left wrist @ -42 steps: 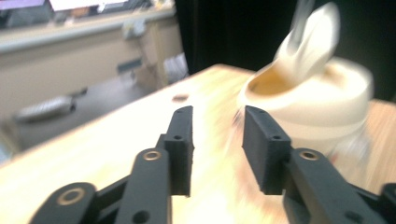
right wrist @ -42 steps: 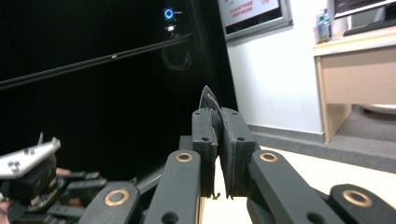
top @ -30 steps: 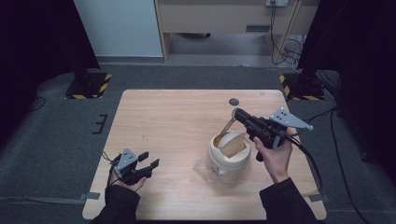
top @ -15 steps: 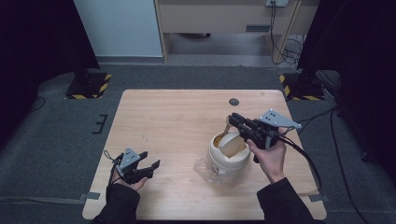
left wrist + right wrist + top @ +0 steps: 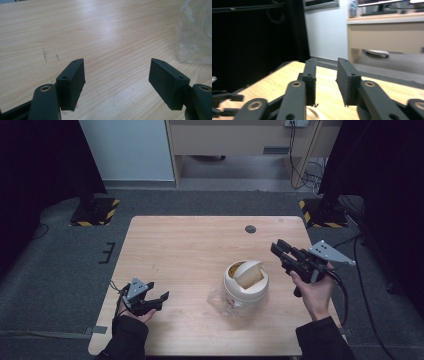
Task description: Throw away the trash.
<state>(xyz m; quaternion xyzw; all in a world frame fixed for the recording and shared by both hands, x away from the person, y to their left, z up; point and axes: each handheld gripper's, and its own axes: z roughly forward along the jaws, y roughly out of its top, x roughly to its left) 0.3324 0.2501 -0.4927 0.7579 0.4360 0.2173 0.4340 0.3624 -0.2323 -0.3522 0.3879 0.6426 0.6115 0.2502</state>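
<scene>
A white tub (image 5: 245, 290) stands right of the middle of the wooden table (image 5: 190, 245), with its pale lid (image 5: 250, 272) tilted up in its mouth. Crumpled clear plastic (image 5: 220, 299) lies against its left base and appears again as clear plastic (image 5: 195, 32) at the right edge of the left gripper view. My right gripper (image 5: 276, 248) hovers just right of the tub; its jaws have just been opening, and the narrow gap of the right gripper (image 5: 325, 62) holds nothing. My left gripper (image 5: 163, 299) rests near the front left edge. Its jaws have also been opening, and the left gripper (image 5: 116, 63) now stands wide over bare wood.
A small dark round hole (image 5: 250, 229) sits near the table's far edge. Grey carpet surrounds the table, with black stands on yellow-striped bases (image 5: 95, 210) at the back corners and a wooden desk (image 5: 240, 140) beyond. Cables trail at the right.
My right gripper has moved right, away from the tub's lid, and its jaws have parted. The lid stays tilted in the tub. The left gripper's jaws have spread wider in place.
</scene>
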